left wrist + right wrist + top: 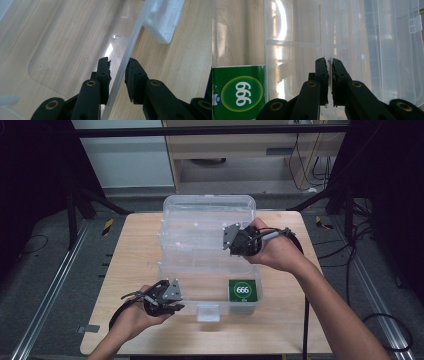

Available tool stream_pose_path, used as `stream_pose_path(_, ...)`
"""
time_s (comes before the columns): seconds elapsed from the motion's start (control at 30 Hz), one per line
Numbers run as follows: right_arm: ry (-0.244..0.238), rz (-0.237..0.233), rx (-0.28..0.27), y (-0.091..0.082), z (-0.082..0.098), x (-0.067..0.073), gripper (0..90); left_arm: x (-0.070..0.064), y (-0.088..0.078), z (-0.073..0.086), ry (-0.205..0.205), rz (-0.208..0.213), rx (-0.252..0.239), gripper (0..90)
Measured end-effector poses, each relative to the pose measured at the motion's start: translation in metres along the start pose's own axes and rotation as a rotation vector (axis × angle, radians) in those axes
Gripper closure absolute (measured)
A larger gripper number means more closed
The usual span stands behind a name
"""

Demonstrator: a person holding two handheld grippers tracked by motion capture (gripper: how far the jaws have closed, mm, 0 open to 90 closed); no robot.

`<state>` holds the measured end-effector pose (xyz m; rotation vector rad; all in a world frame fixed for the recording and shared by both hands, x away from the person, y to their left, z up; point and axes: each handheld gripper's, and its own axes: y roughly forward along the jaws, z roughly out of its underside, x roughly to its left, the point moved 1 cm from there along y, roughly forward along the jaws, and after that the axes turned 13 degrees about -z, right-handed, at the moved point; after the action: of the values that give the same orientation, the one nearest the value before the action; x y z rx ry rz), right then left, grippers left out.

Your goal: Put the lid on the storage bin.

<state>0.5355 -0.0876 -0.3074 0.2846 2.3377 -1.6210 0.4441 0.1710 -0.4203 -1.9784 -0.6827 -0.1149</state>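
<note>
Just a clear, tiered plastic box [210, 227], green packet [242, 290] inside.

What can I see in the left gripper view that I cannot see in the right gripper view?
The left gripper view has the left gripper with its jaws astride the front wall of the clear plastic box, a gap at each pad, and the white latch on the wooden table. The right gripper view has the right gripper shut on a thin clear tray wall, and a green packet printed 999. Both share clear plastic with wood grain behind it.
</note>
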Motion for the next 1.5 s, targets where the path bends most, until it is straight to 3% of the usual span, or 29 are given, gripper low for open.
stream_pose_path(0.53,-0.037,0.035,-0.021,-0.007,0.000,0.025,85.0,-0.005,0.001,0.000,-0.001,-0.026,-0.006,72.1)
stream_pose_path(0.73,-0.026,0.043,-0.037,-0.007,0.002,0.032,84.6,-0.005,0.001,0.000,0.007,-0.032,-0.003,71.9)
stream_pose_path(1.5,-0.034,0.047,-0.071,-0.009,0.009,0.058,83.9,-0.012,0.002,0.000,-0.019,-0.051,-0.021,70.7)
